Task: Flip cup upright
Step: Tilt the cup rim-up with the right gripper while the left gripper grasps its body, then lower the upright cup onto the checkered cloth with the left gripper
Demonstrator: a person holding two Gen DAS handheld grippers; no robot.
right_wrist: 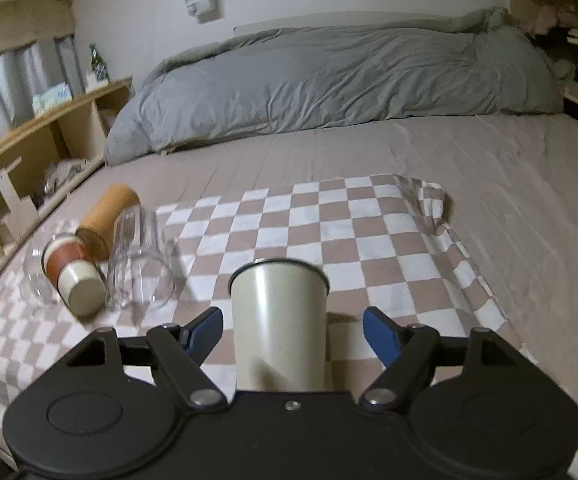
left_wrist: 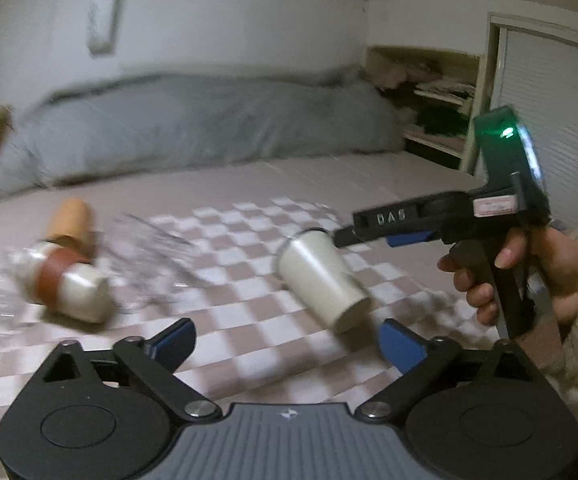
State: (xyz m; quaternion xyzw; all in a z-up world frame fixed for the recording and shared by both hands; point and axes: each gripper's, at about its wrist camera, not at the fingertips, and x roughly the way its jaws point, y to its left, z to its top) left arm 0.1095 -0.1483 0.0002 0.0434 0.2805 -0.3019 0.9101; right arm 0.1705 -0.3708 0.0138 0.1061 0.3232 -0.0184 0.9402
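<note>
Two grippers are at work over one checkered cloth, and five vessels lie on or above it: one cream metal cup, one white cup with a brown sleeve, one tan cylindrical cup, and two clear glasses, one toppled beside the sleeved cup and one at the cloth's far right corner.

The cream cup lies directly between the fingers of the right gripper, its rolled rim pointing away from the camera and its base toward the gripper's body. The blue pads stand wide apart with clear gaps on both sides of the cup, so nothing is clamped. In the left wrist view the same cup is tilted, base nearest the camera, rim just at the tips of the right gripper, which a hand holds by its pistol grip.

The left gripper is spread wide and holds nothing; the cup sits just beyond its right pad.

The cloth is soft, in beige and white squares, spread on a taupe ribbed sheet, with a rumpled grey duvet behind it.
</note>
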